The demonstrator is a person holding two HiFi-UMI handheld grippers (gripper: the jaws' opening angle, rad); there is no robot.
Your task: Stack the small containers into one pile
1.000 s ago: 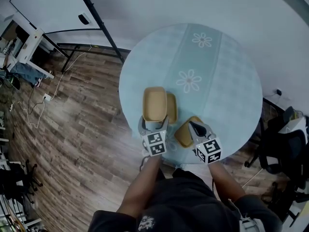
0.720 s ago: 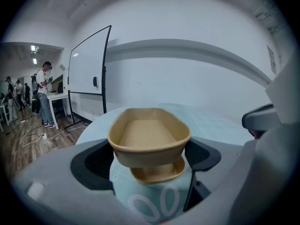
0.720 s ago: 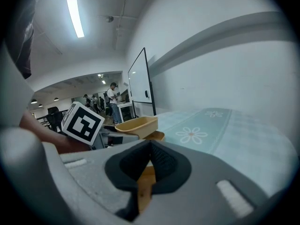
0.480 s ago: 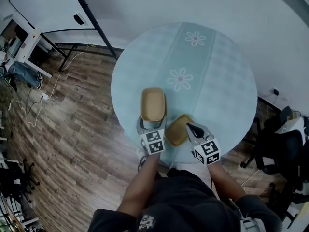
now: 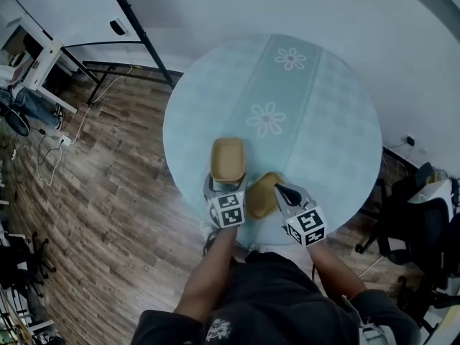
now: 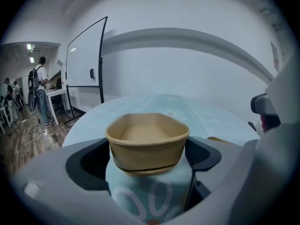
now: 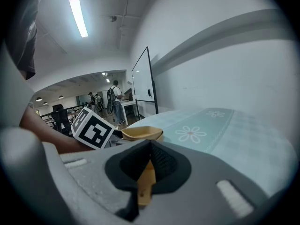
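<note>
Left gripper [image 5: 228, 182] fingers wide, gripping tan container [image 5: 228, 158], right gripper [image 5: 279, 190] fingers pinched on second container [image 5: 260, 197] rim

The right gripper [image 7: 149, 156] is pinching the thin tan wall of a container [image 7: 146, 186] between its closed jaws. Beyond them a second container [image 7: 142, 133] is showing just beside a marker cube [image 7: 93, 128], near the left edge of the table [image 7: 243, 139], whose pale cloth is displaying a daisy [image 7: 190, 134].
</note>
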